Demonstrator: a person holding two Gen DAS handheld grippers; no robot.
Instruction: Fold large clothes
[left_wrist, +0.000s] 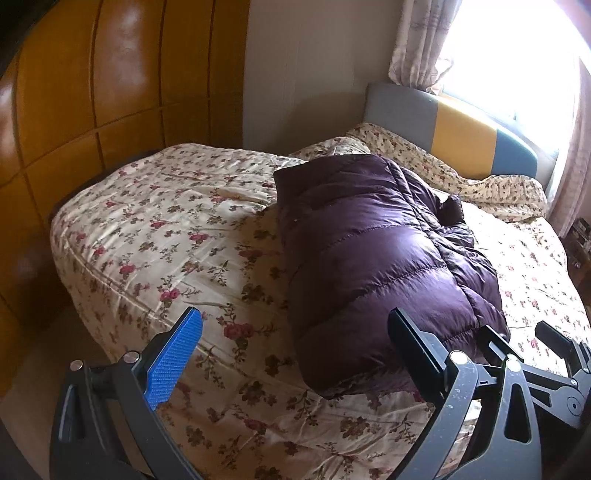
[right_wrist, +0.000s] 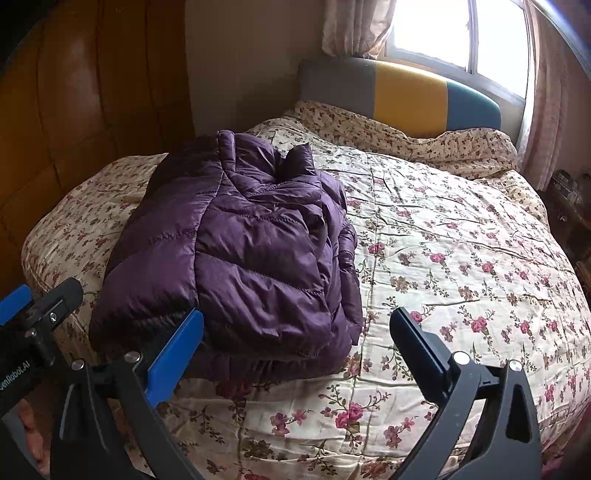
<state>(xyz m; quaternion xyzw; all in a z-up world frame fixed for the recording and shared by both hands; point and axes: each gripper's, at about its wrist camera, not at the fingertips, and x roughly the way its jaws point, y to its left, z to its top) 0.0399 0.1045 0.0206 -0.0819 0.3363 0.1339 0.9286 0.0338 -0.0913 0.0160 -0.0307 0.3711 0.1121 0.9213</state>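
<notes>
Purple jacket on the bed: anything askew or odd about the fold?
Mostly tidy: the purple puffer jacket lies folded in a compact bundle on the floral quilt. One dark piece, maybe a collar or cuff, pokes up at its far end, and the right-side layers look bunched. Both tools are open and clear of it.

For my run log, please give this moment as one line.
left gripper: open, empty | right gripper: open, empty | purple jacket: folded on bed
</notes>
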